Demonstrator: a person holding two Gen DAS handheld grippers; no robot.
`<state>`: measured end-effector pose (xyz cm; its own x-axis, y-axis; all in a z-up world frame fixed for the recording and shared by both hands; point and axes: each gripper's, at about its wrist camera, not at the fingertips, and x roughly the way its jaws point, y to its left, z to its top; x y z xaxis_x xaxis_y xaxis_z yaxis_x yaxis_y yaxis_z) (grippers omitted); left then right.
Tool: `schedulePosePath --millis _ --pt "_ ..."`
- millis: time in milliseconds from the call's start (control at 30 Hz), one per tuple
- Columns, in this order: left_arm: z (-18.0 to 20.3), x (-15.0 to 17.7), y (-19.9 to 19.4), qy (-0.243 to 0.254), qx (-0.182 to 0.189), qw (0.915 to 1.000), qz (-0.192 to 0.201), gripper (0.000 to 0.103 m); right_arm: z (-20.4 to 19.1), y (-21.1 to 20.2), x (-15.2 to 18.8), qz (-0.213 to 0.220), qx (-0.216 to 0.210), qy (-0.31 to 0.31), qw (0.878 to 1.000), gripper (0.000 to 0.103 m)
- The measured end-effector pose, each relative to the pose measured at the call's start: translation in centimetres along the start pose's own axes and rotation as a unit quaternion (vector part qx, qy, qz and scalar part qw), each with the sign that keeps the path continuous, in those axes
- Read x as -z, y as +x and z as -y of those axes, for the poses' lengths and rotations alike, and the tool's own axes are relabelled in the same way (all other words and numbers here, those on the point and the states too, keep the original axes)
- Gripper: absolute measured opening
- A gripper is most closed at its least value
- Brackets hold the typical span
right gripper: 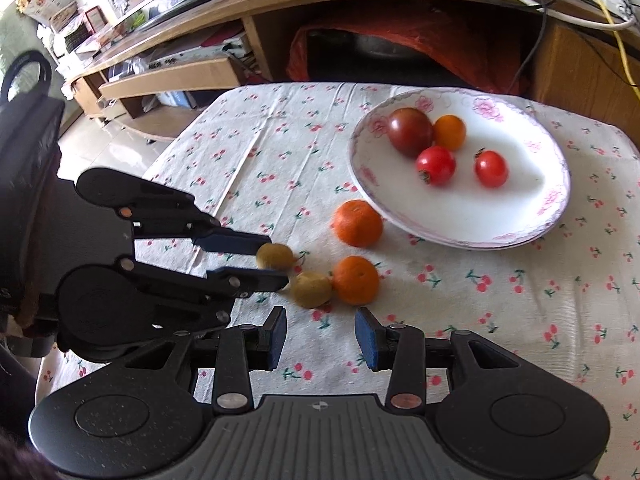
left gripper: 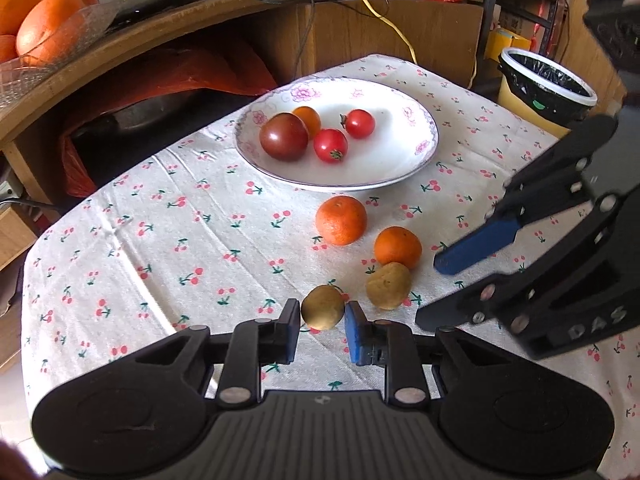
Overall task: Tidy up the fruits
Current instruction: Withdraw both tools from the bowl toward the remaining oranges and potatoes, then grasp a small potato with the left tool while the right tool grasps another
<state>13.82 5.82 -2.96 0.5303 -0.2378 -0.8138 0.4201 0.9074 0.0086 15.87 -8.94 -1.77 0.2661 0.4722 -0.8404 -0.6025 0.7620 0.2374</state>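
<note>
My left gripper (left gripper: 323, 322) is shut on a small brown fruit (left gripper: 322, 307) lying on the cherry-print tablecloth; the right wrist view shows that fruit (right gripper: 276, 256) pinched between the left gripper's (right gripper: 275, 264) tips. A second brown fruit (left gripper: 388, 285) lies beside it, touching one of two mandarins (left gripper: 397, 247) (left gripper: 341, 220). My right gripper (right gripper: 322, 338) stands open and empty, just short of that second fruit (right gripper: 311, 289). Behind is a flowered white plate (left gripper: 336, 188) holding a dark tomato (left gripper: 284, 136), a small orange one and two red ones.
A black-lined waste bin (left gripper: 546, 88) stands off the table's far right corner. Behind the table runs a wooden shelf unit (left gripper: 200, 20) with cables, a glass bowl of oranges (left gripper: 40, 28) and a red bag underneath. The cloth's left edge (left gripper: 30, 280) drops to the floor.
</note>
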Motion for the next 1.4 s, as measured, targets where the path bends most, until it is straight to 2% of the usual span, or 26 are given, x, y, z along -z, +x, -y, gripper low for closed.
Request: schedulePosePath --millis 300,767,867,933,1200,1400 --pt "-1.0 0.8 -0.6 -0.011 0.005 0.9999 -0.006 0.033 -0.8 1.7 -0.4 -0.014 0.005 0.007 1.0 0.035" --pt "-2.5 1.0 -0.6 -0.032 0.003 0.9995 -0.004 0.033 -1.6 2.7 -1.2 0.013 0.026 0.002 1.0 0.034" --pt "-2.4 0.9 -0.7 -0.031 0.005 0.9995 -0.002 0.033 -1.8 2.8 -1.3 0.012 0.032 -0.007 0.999 0.032" --pt "-2.4 0.7 -0.7 -0.028 0.006 0.9996 0.001 0.033 -1.8 2.8 -1.2 0.011 0.04 -0.013 0.999 0.024" --pt "-2.6 0.0 0.1 -0.036 -0.002 0.9993 0.003 0.034 -1.8 2.0 -0.8 0.001 0.022 -0.007 1.0 0.024" --pt "-2.3 -0.6 1.0 -0.038 0.007 0.9993 0.003 0.037 -1.3 1.5 -0.2 -0.006 0.02 0.003 1.0 0.024"
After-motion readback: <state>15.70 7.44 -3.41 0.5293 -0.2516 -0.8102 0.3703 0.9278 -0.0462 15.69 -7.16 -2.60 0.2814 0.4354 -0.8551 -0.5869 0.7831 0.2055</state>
